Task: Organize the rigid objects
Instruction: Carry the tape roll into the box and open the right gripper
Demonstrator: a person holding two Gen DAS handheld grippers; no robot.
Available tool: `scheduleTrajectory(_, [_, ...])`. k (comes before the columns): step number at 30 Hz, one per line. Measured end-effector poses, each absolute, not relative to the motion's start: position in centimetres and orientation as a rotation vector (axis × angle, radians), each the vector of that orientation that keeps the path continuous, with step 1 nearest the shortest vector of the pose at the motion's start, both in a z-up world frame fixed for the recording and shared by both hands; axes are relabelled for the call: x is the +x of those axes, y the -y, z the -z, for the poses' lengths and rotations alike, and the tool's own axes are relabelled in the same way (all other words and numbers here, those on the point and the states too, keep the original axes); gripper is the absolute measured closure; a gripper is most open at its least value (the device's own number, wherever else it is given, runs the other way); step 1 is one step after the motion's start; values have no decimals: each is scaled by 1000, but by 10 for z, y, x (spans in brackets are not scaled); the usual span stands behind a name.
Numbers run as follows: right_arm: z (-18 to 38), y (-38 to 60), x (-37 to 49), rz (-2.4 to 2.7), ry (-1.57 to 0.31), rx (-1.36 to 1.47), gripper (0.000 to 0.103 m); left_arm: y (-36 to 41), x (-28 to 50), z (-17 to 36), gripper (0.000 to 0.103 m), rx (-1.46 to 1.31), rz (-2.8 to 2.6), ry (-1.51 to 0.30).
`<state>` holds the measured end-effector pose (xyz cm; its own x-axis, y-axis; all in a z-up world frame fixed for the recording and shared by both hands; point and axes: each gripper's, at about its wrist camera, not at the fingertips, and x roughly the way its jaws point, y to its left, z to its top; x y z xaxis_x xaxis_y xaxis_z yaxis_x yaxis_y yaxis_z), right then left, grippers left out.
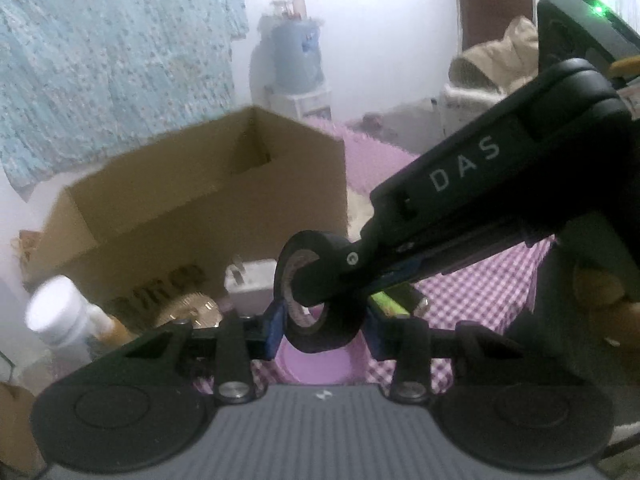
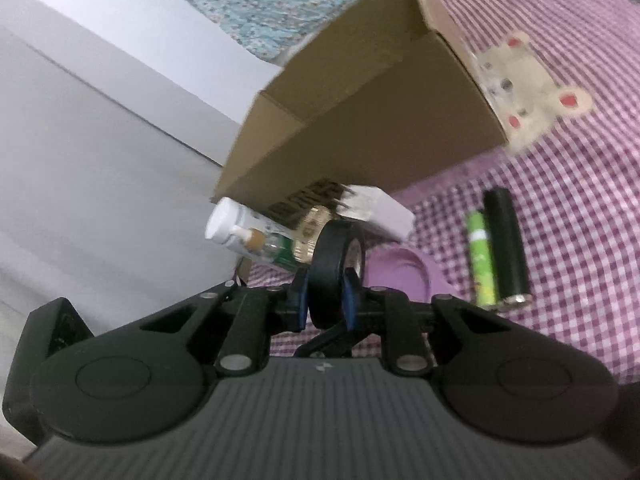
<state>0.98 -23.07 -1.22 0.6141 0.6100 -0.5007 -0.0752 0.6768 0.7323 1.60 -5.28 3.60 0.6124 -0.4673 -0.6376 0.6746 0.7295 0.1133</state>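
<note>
While both hand-held grippers close on it from different sides, a roll of black tape (image 1: 320,294) stands on edge at the centre of each wrist view, raised above the pink checked cloth (image 1: 480,280). Blue pads of the left gripper (image 1: 322,328) press its flat sides, and the right gripper (image 2: 325,300) pinches it the same way, its dark body crossing the left view from the upper right. Behind the roll, an open cardboard box (image 2: 360,120) fills mid-frame, with a white bottle (image 2: 224,222), a gold disc (image 2: 310,236) and a white charger (image 2: 380,208) at its base. Toward the right of the right-wrist view lie a green battery (image 2: 482,256) and a black cylinder (image 2: 506,244), side by side
</note>
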Motion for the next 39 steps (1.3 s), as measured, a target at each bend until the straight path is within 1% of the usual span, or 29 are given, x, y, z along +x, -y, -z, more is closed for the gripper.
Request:
scheduleTrajectory(5, [-35,216,16,-495,-767,648,87,35,21,-75,61,325,623,-520])
scheduleTrajectory(9, [-76,198,44,-571,-726,563,87,21,41,-108,60,310,538,-460])
scheduleTrajectory(14, [-101,174,116,-683,-777,532,87,2,97,-128,60,280,440,-519])
scheduleTrajectory(15, [-101,168,133,-699,-801,535,87,-1,114,-128,58,273,417,-550])
scheduleTrajectory(18, [-89,153,191,-744,-921,587,87,-5,156,-121,58,263,364,-646])
scheduleTrajectory(22, [-56,137,254,-748,-1068,652,87,-10,198,-98,57,294,289,-753])
scheduleTrajectory(25, [-31,123,276,-743,-1149,688,87,-14,211,-91,57,305,264,-778])
scheduleTrajectory(31, [10,105,311,-713,-1280,724,86,-27,205,-98,52,312,236,-765])
scheduleTrajectory(36, [27,104,319,-640,-1354,677,79,-34,201,-101,50,277,241,-756])
scheduleTrajectory(39, [19,109,314,-595,-1341,623,65,-38,194,-106,47,250,248,-742])
